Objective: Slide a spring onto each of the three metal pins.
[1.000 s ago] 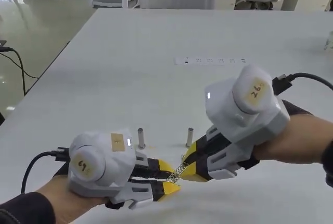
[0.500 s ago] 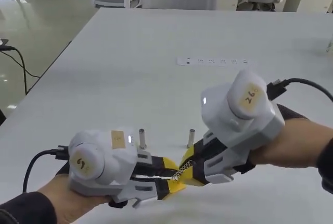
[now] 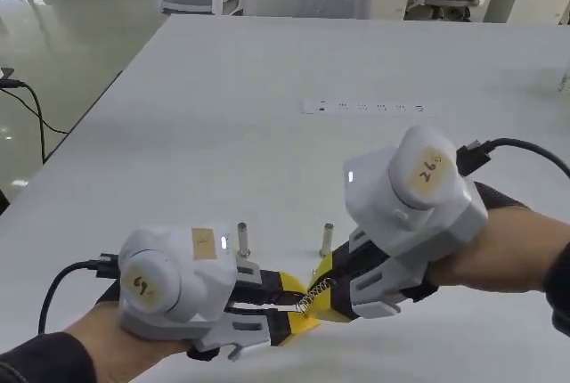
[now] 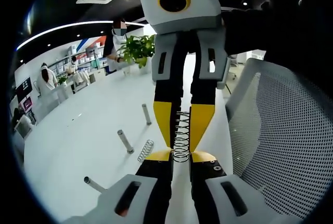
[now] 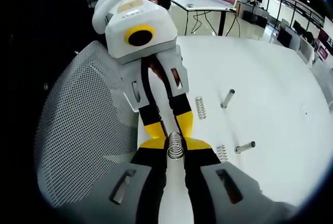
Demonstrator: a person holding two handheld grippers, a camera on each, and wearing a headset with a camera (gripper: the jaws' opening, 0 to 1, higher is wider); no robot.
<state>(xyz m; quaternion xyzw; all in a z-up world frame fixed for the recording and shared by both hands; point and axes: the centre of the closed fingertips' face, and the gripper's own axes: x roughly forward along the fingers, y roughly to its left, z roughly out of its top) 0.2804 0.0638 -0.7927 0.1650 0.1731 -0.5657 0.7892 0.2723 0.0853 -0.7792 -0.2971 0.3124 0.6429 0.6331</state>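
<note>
Now the left tool (image 3: 298, 307) and right tool (image 3: 325, 292) each pinch one end of a spring (image 3: 311, 297) just nearer than two upright pins (image 3: 241, 239). It looks light and bendy, so hold end coils gently.

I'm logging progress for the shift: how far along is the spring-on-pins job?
Done: nothing yet. All three pins are bare. In hand: one spring, clamped at its ends by the left gripper and the right gripper. Left: seat it, then the two loose springs lying on the table.
</note>
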